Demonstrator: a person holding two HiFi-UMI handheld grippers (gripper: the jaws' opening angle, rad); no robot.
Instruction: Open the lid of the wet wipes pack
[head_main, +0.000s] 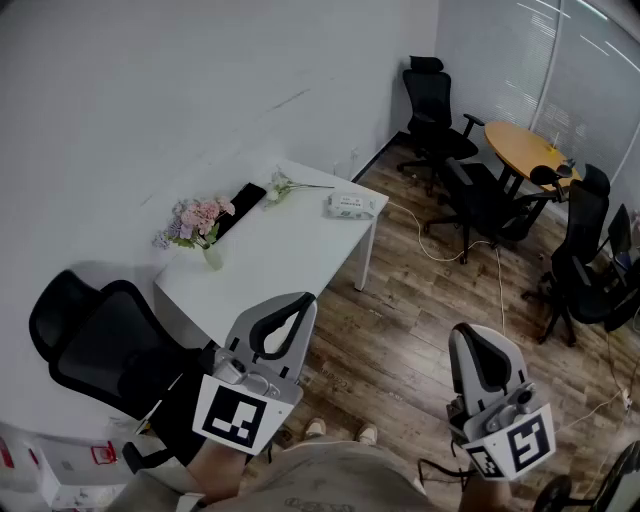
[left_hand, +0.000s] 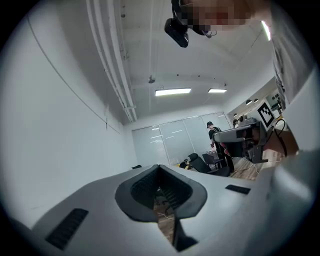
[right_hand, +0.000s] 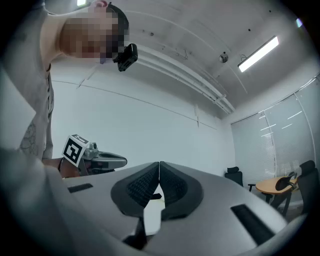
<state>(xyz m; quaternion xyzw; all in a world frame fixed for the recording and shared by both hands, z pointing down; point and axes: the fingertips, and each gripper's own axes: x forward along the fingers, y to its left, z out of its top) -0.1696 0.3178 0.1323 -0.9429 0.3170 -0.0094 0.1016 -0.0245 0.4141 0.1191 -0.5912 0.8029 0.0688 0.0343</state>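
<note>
The wet wipes pack (head_main: 352, 205), white and flat, lies near the far right corner of the white table (head_main: 290, 250), its lid down as far as I can tell. My left gripper (head_main: 303, 299) and right gripper (head_main: 468, 331) are held close to my body over the wood floor, well short of the table. Both point forward and both are shut with nothing between the jaws. In the left gripper view its jaws (left_hand: 159, 166) meet at the tips. The right gripper view shows the same for the right gripper (right_hand: 159, 163). The pack is in neither gripper view.
A vase of pink flowers (head_main: 200, 225), a black flat object (head_main: 240, 205) and a loose flower stem (head_main: 282, 185) also lie on the table. A black office chair (head_main: 100, 345) stands at its near left. More chairs (head_main: 480, 195) and a round wooden table (head_main: 525, 148) stand far right; a cable (head_main: 440, 250) crosses the floor.
</note>
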